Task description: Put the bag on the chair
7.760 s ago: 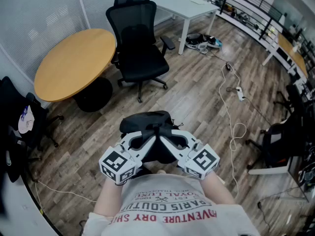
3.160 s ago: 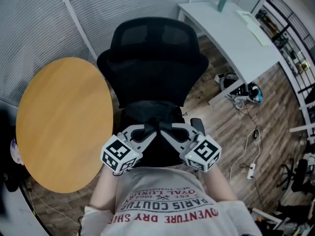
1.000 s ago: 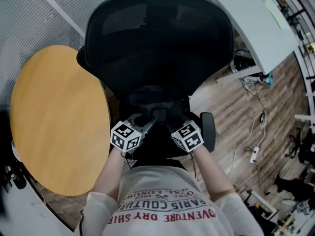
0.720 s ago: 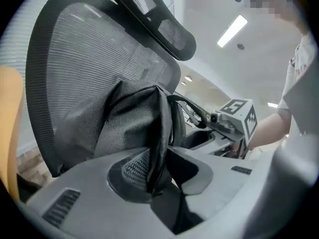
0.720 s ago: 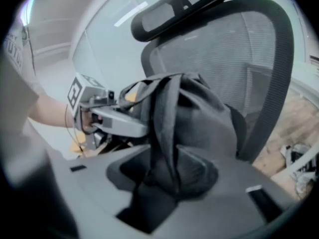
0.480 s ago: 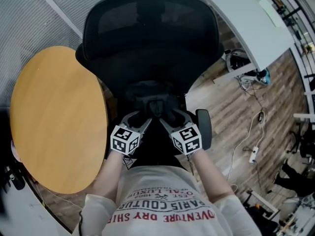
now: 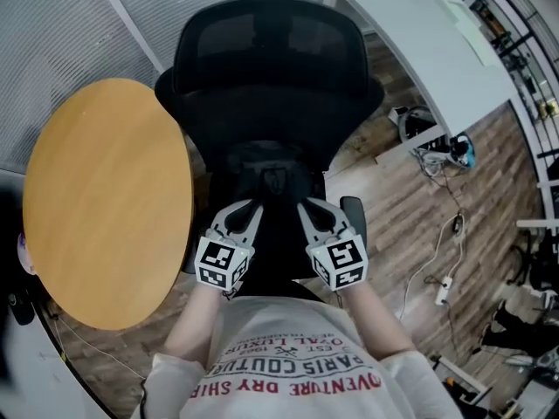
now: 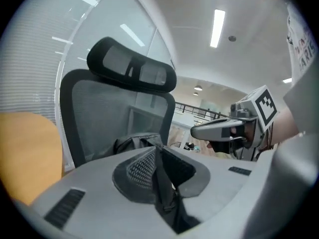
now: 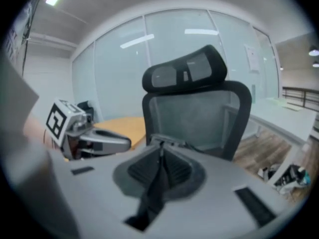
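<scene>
Left of the chair [image 7: 262,68] stands the round table [image 7: 105,199]. In front of the chair's seat, the left tool [image 7: 250,208] is closing on a dark strap [image 8: 162,183], whose far end is hidden. The black bag [image 7: 271,177] lies on the seat, hard to tell from the black upholstery. The right tool [image 7: 306,206] is closing on another dark strap [image 9: 152,193], which is blurred.

The left forearm [image 7: 190,326] and right forearm [image 7: 377,319] reached forward from the torso, roughly parallel. The left gripper [image 7: 251,208] and right gripper [image 7: 306,206] pointed ahead side by side, a little apart. Each pair of jaws was closing, nearly meeting at the tips. Only a thin dark slit showed between them, with nothing clearly gripped.
</scene>
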Motion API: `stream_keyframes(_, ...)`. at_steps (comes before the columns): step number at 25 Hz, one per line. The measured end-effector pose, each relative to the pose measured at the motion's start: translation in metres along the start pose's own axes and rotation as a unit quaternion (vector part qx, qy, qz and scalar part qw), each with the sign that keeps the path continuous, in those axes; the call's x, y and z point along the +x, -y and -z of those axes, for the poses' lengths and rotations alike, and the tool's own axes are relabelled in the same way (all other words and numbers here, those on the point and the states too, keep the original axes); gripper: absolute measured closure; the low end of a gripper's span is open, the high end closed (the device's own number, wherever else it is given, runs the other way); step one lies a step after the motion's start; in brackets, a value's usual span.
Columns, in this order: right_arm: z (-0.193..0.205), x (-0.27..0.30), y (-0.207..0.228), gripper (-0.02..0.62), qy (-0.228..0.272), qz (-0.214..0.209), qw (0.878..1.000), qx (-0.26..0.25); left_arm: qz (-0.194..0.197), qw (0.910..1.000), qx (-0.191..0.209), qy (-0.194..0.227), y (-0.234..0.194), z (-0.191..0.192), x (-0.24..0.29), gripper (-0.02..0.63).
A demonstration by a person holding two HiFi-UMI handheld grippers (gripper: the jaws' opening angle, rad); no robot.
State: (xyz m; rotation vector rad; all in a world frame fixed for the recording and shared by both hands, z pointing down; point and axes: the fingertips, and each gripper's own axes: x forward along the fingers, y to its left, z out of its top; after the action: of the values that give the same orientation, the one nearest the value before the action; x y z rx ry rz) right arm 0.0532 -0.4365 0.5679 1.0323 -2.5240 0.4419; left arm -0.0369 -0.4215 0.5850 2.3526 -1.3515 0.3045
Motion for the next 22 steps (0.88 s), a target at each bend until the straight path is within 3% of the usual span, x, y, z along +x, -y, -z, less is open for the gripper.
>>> stream_keyframes(5,-0.042,-0.026,-0.021,0.565,0.052,-0.026,0.998,-0.029,0.008,0.9964,0.045,0.071,0.027,-0.055,-0.031,0.572)
stream_keyframes(10,-0.086,-0.051,-0.04,0.568,0.101,-0.042,0.992,-0.062,-0.01,0.9876,0.108,0.113,0.041,-0.103,-0.058,0.572)
stream_keyframes(16,-0.133,-0.085,-0.049,0.568,0.161,-0.032,0.983,-0.084,-0.046,0.9753,0.123,0.178,0.053,-0.161,-0.091,0.572)
stream_keyframes(22,-0.151,-0.1,-0.054,0.568,0.184,-0.027,0.978,-0.089,-0.046,0.9709,0.135,0.192,0.059,-0.175,-0.106,0.572)
